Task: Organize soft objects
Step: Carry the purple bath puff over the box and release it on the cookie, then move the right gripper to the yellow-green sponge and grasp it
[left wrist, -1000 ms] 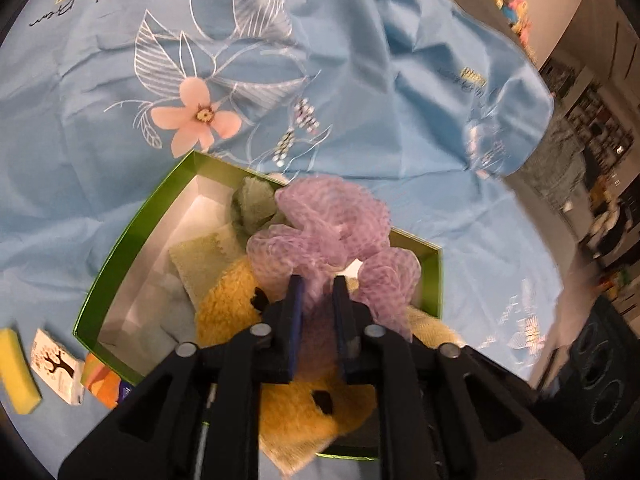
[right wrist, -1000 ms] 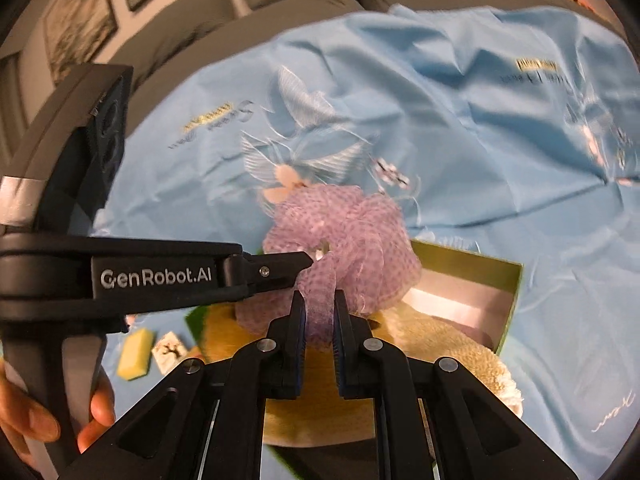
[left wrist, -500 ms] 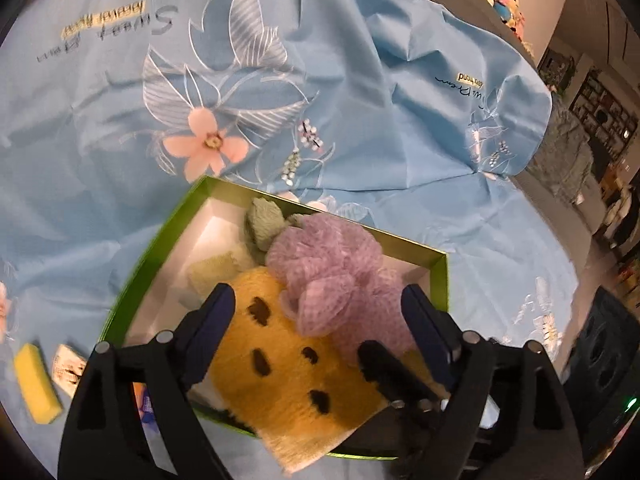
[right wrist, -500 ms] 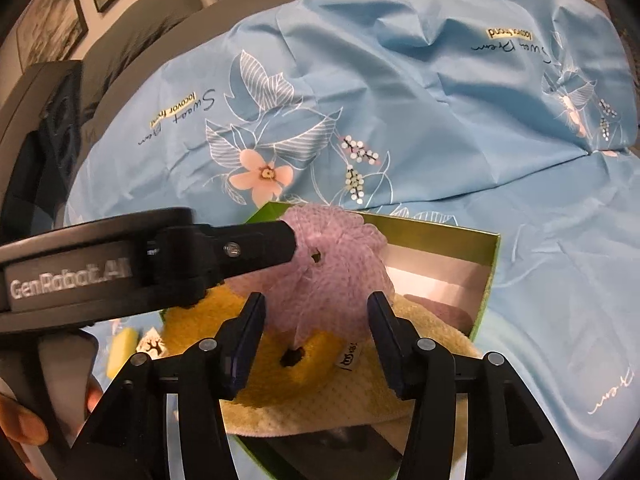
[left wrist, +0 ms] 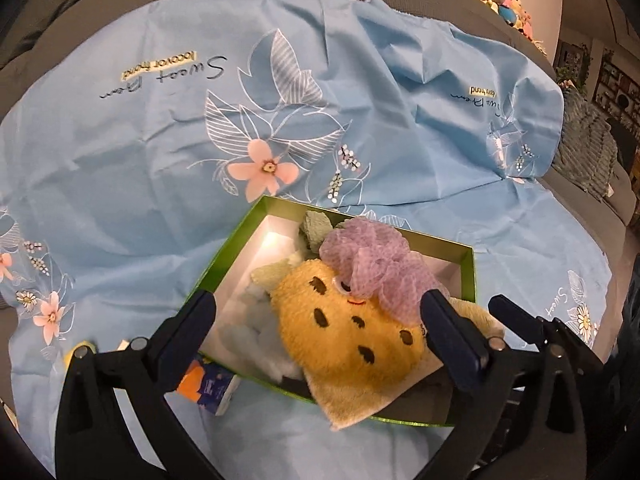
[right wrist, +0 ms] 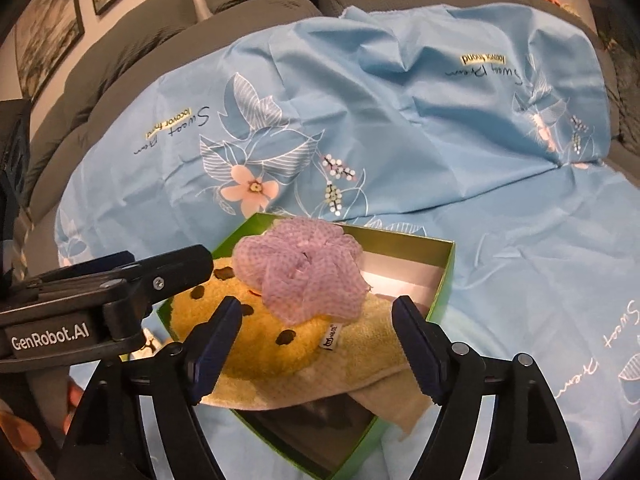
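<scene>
Both the left claw [left wrist: 320, 320] and right claw [right wrist: 316, 332] are opening, gripping nothing, above the lilac mesh puff [right wrist: 304, 272] atop a yellow towel [right wrist: 280, 344] whose long axis runs 10-to-4 across the green box [right wrist: 444, 280].

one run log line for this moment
left gripper: opening, empty | right gripper: opening, empty | purple mesh bath pouf: on yellow towel, green box
</scene>
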Tool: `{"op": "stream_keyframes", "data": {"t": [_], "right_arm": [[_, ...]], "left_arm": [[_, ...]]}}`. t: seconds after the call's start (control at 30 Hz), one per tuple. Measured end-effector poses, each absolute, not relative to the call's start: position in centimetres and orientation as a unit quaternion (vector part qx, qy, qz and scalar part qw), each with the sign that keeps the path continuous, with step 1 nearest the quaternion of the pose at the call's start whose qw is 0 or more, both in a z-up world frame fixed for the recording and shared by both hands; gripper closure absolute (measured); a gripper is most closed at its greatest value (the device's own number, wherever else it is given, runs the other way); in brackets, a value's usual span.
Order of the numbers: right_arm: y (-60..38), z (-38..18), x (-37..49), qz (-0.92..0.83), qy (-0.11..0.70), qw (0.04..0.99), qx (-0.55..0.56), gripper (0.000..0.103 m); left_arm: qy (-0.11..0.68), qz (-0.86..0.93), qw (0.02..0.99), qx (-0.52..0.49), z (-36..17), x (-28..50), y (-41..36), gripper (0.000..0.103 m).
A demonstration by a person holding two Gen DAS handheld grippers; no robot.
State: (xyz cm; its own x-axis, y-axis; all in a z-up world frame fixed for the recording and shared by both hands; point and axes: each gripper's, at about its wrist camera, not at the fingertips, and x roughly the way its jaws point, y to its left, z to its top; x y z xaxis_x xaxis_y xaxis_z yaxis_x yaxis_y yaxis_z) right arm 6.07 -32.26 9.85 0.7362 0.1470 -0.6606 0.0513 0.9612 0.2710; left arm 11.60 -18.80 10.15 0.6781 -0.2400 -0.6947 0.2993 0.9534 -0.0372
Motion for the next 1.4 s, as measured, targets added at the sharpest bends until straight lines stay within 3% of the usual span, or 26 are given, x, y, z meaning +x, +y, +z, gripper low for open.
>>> {"op": "stream_keyframes", "data": {"t": [0.47, 0.73, 1.1, 1.4], "right_arm": [[-29.1, 11.3, 4.4, 0.053, 0.337, 0.935, 0.101, 0.024], [-24.4, 10.2, 4.5, 0.092, 0.356, 0.930, 0.024, 0.024], [-12.8, 9.2, 0.3, 0.285, 0.305, 0.905, -0.085, 0.024], [-3.4, 4.4, 1.4, 0.386, 0.365, 0.843, -0.085, 0.024]], "left_arm": [[0.312, -0.111, 0.943, 0.017, 10.2, 6.6, -13.6, 0.001], [0.337, -0.060, 0.938, -0.057, 6.7, 5.7, -5.1, 0.001], [0.387, -0.024, 0.882, -0.267, 1.6, 6.0, 9.8, 0.001], [0.446, -0.019, 0.849, -0.283, -0.6, 5.8, 14.5, 0.001]]}}
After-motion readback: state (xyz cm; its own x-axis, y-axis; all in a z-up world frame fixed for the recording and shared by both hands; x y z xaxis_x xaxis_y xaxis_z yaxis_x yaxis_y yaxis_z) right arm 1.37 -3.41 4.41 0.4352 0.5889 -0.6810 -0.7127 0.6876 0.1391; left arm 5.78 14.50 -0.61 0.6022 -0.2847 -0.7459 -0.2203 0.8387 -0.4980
